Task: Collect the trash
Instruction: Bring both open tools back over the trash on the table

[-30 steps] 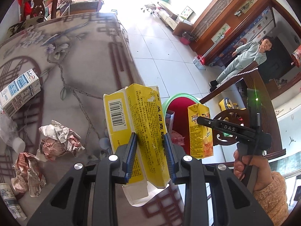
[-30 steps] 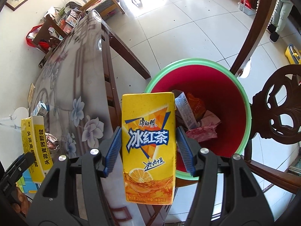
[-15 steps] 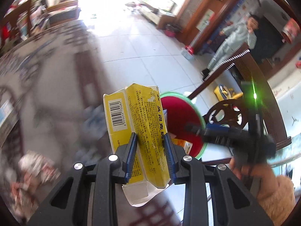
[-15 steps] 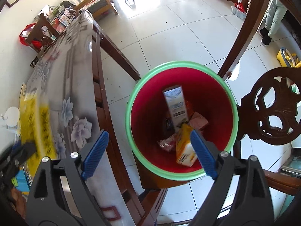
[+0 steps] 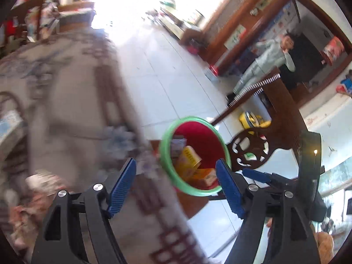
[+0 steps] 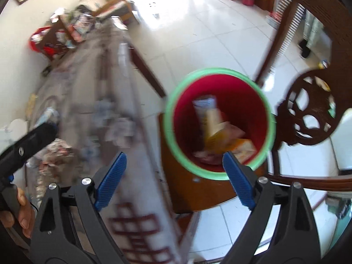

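A red bin (image 5: pixel 199 136) with a green rim stands on the tiled floor (image 5: pixel 154 70) just beside the edge of the patterned counter (image 5: pixel 66 110), next to a carved wooden chair (image 5: pixel 250 151). Inside lie a yellow carton (image 5: pixel 189 159), an orange drink box (image 5: pixel 205 176) and a pale carton (image 6: pixel 205 105). The left hand-held gripper (image 5: pixel 178 186) hangs above the near rim, its jaws opening with nothing between them. The right hand-held gripper (image 6: pixel 173 179) hangs over the bin's near edge, jaws spread wide and empty. Crumpled wrappers (image 5: pixel 37 182), blurred, lie on the counter, well to the left of both hand-held grippers.
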Demonstrator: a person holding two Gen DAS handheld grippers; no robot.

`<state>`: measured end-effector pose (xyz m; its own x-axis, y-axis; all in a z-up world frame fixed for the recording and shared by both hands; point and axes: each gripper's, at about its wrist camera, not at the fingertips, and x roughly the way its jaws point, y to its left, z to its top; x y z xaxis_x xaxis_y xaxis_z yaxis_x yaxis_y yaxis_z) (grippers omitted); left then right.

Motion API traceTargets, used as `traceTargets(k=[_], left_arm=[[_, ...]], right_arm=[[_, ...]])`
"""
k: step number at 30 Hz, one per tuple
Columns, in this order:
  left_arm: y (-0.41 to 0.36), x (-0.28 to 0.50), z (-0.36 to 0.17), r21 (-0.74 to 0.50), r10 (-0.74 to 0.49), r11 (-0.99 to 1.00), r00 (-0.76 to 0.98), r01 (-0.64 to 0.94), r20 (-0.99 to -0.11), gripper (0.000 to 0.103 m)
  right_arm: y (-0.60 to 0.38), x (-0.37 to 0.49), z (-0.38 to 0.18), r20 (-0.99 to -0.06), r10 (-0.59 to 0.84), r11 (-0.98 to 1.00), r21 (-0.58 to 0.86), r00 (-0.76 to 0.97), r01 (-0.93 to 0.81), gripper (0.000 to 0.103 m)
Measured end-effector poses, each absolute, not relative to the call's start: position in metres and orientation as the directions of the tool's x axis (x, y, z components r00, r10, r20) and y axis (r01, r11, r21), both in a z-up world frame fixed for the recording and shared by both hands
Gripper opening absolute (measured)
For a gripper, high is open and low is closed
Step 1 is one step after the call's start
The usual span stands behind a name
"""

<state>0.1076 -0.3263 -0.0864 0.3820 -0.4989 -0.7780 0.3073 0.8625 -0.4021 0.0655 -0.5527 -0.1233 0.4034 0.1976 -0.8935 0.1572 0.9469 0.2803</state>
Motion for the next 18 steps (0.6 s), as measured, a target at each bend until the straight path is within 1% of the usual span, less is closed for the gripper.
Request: traceTargets(k=[1, 2, 3, 4, 7, 10, 14, 18], left_arm=[[-0.296, 0.096, -0.077, -0.388, -0.47, 0.882, 0.439, 0.267, -0.766, 0.077], [-0.276, 0.091, -0.073, -0.377, -0.445, 0.896, 0.472, 0.236, -0.761, 0.078], [-0.247, 0.081, -0.068, -0.361, -0.399, 0.915, 0.519, 0.178, -0.756, 0.079], [-0.227, 0.076, -0.067, -0.355, -0.367, 0.926, 0.541, 0.133, -0.756, 0.079], [-0.15, 0.052, -0.069, -0.361, -0.257, 0.93, 0.587, -0.065, -0.768, 0.079], [-0.092, 0.027, -0.071, -0.339, -0.159, 0.92, 0.603, -0.196, -0.782, 0.079], [-0.027, -0.003, -0.076, -0.272, -0.03, 0.906, 0.591, -0.325, -0.806, 0.079], [0.025, -0.02, -0.089, -0.259, 0.012, 0.878, 0.558, -0.403, -0.83, 0.079]], right_arm=[[-0.539, 0.067, -0.118, -0.882, 0.22, 0.947, 0.295, 0.416, 0.125, 0.088], [-0.523, 0.067, -0.114, -0.874, 0.244, 0.947, 0.308, 0.42, 0.091, 0.089], [-0.507, 0.07, -0.112, -0.87, 0.27, 0.945, 0.321, 0.413, 0.057, 0.089], [-0.482, 0.073, -0.111, -0.865, 0.31, 0.941, 0.339, 0.395, 0.003, 0.089], [-0.424, 0.08, -0.11, -0.863, 0.371, 0.928, 0.355, 0.342, -0.111, 0.089], [-0.363, 0.087, -0.107, -0.848, 0.438, 0.896, 0.385, 0.298, -0.222, 0.089], [-0.294, 0.098, -0.11, -0.829, 0.517, 0.841, 0.444, 0.213, -0.31, 0.089], [-0.225, 0.117, -0.118, -0.853, 0.49, 0.838, 0.404, 0.179, -0.368, 0.089]])
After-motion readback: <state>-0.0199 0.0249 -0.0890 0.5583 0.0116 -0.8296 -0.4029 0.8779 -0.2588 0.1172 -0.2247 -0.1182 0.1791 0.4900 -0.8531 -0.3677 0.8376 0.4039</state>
